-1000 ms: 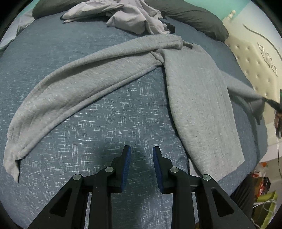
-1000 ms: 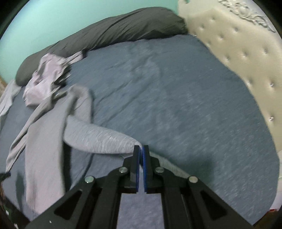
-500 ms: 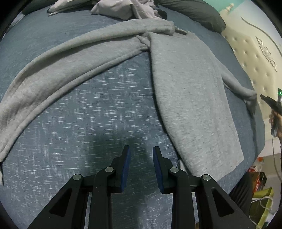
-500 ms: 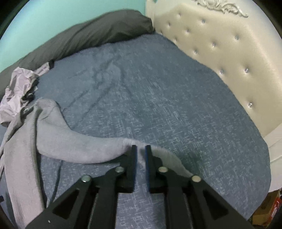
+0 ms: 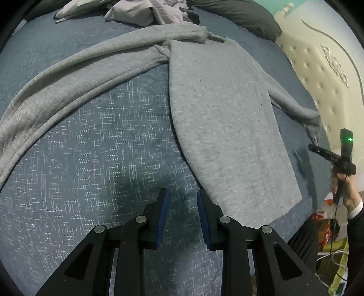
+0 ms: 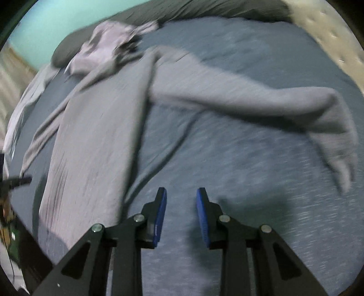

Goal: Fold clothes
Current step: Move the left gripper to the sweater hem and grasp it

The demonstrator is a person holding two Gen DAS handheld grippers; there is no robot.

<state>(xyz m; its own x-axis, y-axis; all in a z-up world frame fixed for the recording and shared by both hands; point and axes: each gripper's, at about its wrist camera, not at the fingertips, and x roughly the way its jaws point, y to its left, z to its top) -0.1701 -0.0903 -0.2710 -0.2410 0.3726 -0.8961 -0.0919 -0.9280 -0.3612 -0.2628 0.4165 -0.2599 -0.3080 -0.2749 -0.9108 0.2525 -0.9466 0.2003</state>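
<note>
The bed (image 5: 95, 145), covered in a blue flecked sheet, carries the work. A grey long-sleeved sweater (image 5: 223, 109) lies flat on it, body laid out lengthwise with its hem at the near edge, one sleeve (image 5: 75, 75) stretched far out to one side and the other sleeve (image 6: 261, 102) out to the opposite side, cuff lying limp. Judged soft, light and thick-knit, it will drape and sag when lifted, slide little on the sheet, and crease wherever it is pinched; nothing fragile. Best holds appear to be the cuffs, the shoulder seams and the hem corners, where the fabric is doubled. A crumpled pale garment (image 5: 145, 11) lies beyond the collar, against a dark pillow (image 5: 238, 13). The right tongs (image 6: 181, 195) have just been opening and stand released with nothing between them, above bare sheet. The left tongs (image 5: 181, 197) are likewise parted and empty, just beside the sweater's hem edge.
</note>
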